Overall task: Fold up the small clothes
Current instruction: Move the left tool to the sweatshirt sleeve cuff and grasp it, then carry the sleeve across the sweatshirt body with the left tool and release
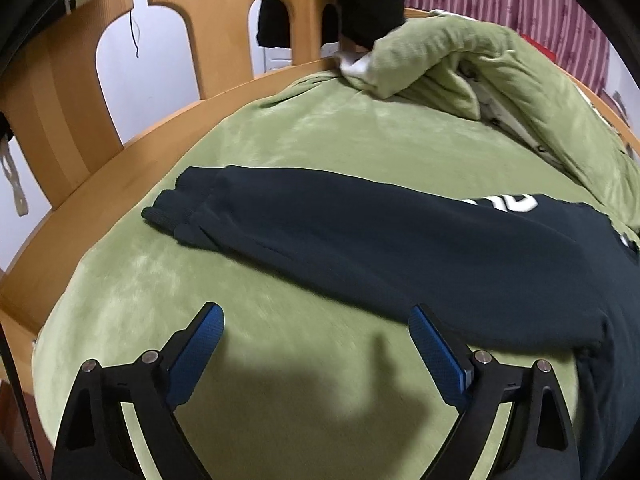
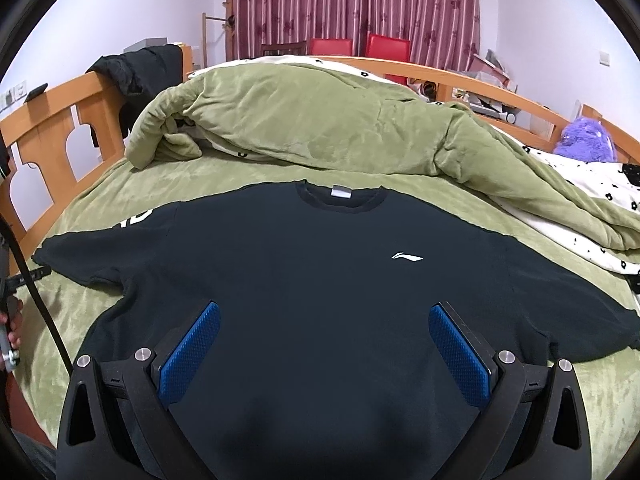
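Observation:
A black long-sleeved sweatshirt (image 2: 320, 272) with a small white chest logo lies flat, front up, on a green bed sheet (image 2: 100, 208), both sleeves spread out. In the left wrist view its left sleeve (image 1: 320, 232) stretches across the sheet, cuff at the far left. My left gripper (image 1: 316, 312) is open and empty, above bare sheet just beside the sleeve's near edge. My right gripper (image 2: 324, 312) is open and empty, hovering over the sweatshirt's lower body.
A bunched green quilt (image 2: 320, 120) lies behind the sweatshirt's collar. A wooden bed rail (image 1: 100, 184) runs along the left side, with dark clothes (image 2: 140, 68) hung over it. A purple plush toy (image 2: 584, 140) sits far right. Red chairs and curtains stand behind.

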